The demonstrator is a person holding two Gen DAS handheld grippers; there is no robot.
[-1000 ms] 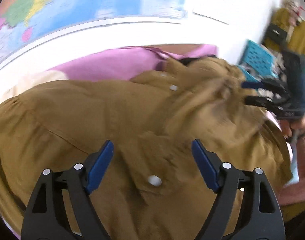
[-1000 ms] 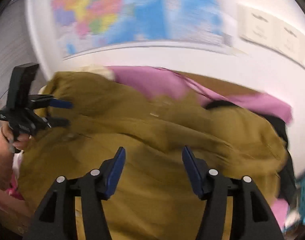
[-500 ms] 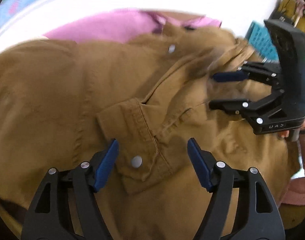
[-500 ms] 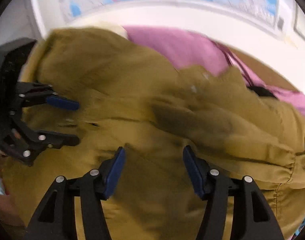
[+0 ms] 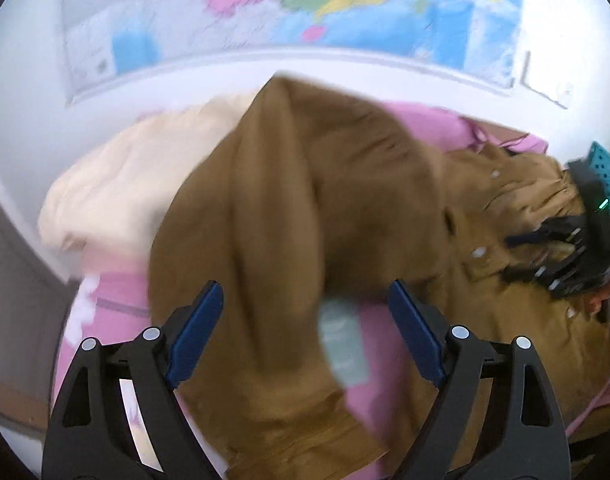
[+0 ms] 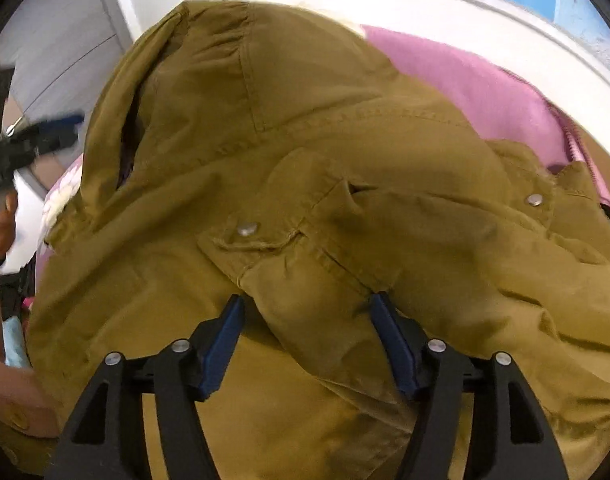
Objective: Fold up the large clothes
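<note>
Pink bedding (image 5: 117,292) lies mostly hidden beneath the blurred olive jacket (image 5: 305,208).

Each tool is a black plastic frame with two fingers built as open triangular struts. On the left tool (image 5: 305,328), a long blue pad (image 5: 195,332) lines the inner face of each finger, and round silver screw heads (image 5: 151,334) sit in pairs just behind the pads on both sides. The right tool (image 6: 307,344) has the same black struts, blue pads (image 6: 223,346) and silver screws (image 6: 181,346). Seen from the left wrist, the right tool's black housing carries a small green light (image 5: 604,203) above its fingers. Its details are otherwise blurred.
</note>
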